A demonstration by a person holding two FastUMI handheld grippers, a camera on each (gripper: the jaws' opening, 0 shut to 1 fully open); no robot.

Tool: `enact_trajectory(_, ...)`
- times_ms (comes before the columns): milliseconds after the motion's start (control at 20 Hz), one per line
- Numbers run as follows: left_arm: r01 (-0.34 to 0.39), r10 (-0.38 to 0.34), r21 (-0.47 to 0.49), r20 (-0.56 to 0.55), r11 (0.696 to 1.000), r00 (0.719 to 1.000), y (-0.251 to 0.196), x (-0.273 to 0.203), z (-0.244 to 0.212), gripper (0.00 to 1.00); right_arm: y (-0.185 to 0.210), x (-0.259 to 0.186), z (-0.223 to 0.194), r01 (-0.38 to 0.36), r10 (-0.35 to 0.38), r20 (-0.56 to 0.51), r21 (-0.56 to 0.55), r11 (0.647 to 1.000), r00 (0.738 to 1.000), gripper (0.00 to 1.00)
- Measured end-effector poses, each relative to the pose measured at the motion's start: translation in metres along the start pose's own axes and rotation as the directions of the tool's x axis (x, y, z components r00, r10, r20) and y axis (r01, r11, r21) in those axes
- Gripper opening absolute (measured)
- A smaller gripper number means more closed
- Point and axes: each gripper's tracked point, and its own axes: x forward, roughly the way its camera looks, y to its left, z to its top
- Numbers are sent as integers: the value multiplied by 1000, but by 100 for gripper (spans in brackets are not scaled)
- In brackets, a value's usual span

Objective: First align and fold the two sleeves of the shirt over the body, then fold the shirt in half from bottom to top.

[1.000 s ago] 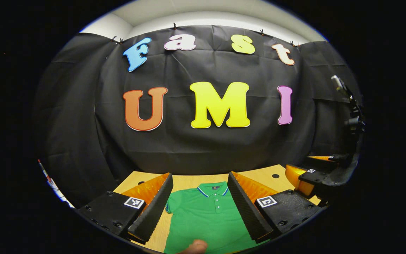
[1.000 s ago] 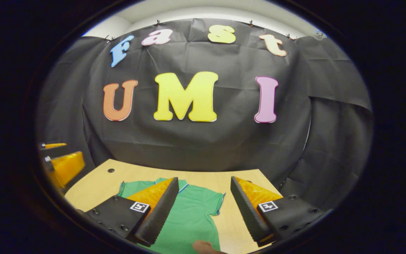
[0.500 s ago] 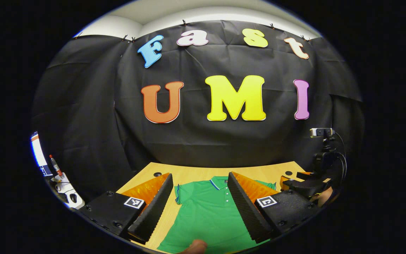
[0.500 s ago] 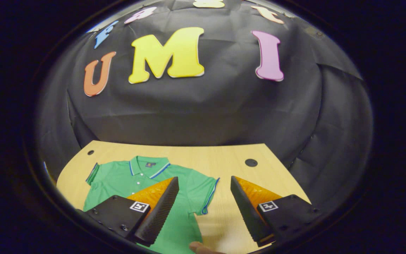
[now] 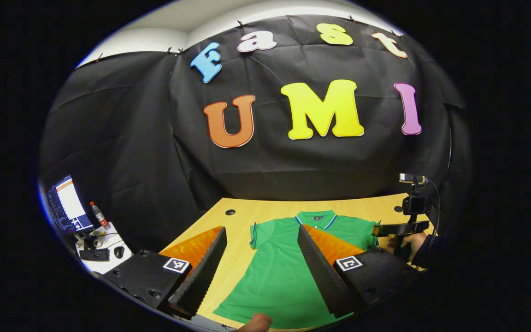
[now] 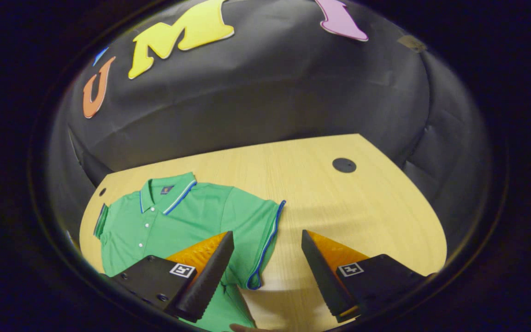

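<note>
Fingers of the right gripper (image 6: pixel 268 272) stand spread, empty, above the near sleeve (image 6: pixel 258 240). Left gripper (image 5: pixel 261 267), likewise spread, hovers over the green polo shirt (image 5: pixel 288 267), which lies flat on the wooden table (image 6: pixel 339 203). Nothing is folded yet: both sleeves and the bottom-to-top fold remain.

You have one shirt (image 5: pixel 288 258) on one table (image 6: pixel 339 207), with two short sleeves: one (image 6: pixel 258 240) by your right gripper (image 6: pixel 268 272), one (image 6: pixel 102 221) at the far side. The placket carries three buttons (image 6: pixel 148 224). The tabletop has two dark round holes, one (image 6: pixel 344 164) near the back edge and one (image 6: pixel 103 191) past the shirt. You hold two grippers; the left (image 5: pixel 261 272) has two fingers spread, as does the right. On the side desk (image 5: pixel 104 244) sit one monitor (image 5: pixel 65 205), one bottle (image 5: pixel 98 214), one keyboard (image 5: pixel 95 254) and one mouse (image 5: pixel 118 251).
</note>
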Motion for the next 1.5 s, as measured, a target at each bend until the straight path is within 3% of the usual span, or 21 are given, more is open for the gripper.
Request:
enact_trajectory(150, -20, 20, -3, -7, 1000, 1000, -1, -7, -6, 99, 0, 17, -5, 6, -6, -25, 3, 1000, 1000, 96)
enact_trajectory(350, -10, 13, -59, 47, 998, 999, -5, -14, 6, 99, -6, 27, -9, 11, -4, -80, 78, 997, 997, 74)
enact_trajectory(450, 7, -2, -73, 72, 997, 997, -9, -14, 11, 99, -5, 30, -10, 5, 2, -89, 75, 997, 996, 75)
enact_trajectory(600, 32, -24, -81, 96, 996, 995, -10, -10, 14, 99, 0, 31, -15, 3, 2, -106, 48, 999, 994, 34)
enact_trajectory(650, 42, -34, -81, 100, 996, 994, -10, -8, 15, 99, 3, 31, -15, 0, 4, -110, 37, 999, 994, 50)
enact_trajectory(750, 51, -42, -83, 103, 995, 994, -8, -5, 16, 94, 1, 36, -18, 24, -22, -109, 13, 1000, 994, 50)
enact_trajectory(850, 55, -46, -88, 95, 995, 994, -5, -2, 13, 99, 5, 33, -15, 32, -30, -107, 14, 999, 994, 22)
enact_trajectory(950, 63, -55, -94, 83, 994, 995, -2, 3, 10, 99, 0, 32, -15, 62, -62, -102, -4, 998, 993, 10)
enact_trajectory(1050, 67, -60, -95, 79, 993, 995, 3, 7, 10, 99, 5, 33, -15, 60, -61, -101, -9, 998, 993, 10)
enact_trajectory(1150, 82, -74, -105, 76, 991, 994, 6, 10, 11, 99, -2, 31, -16, 99, -105, -103, -61, 993, 989, 13)
enact_trajectory(1200, 94, -86, -116, 71, 989, 994, 6, 12, 9, 99, 0, 27, -14, 102, -109, -104, -69, 992, 989, 5)
enact_trajectory(1300, 105, -97, -134, 64, 985, 993, 12, 17, 7, 99, 3, 26, -12, 105, -113, -92, -89, 990, 989, 8)
enact_trajectory(1500, 119, -109, -139, 77, 983, 991, 26, 25, 12, 99, 15, 16, 0, 83, -89, -68, -86, 993, 994, 4)
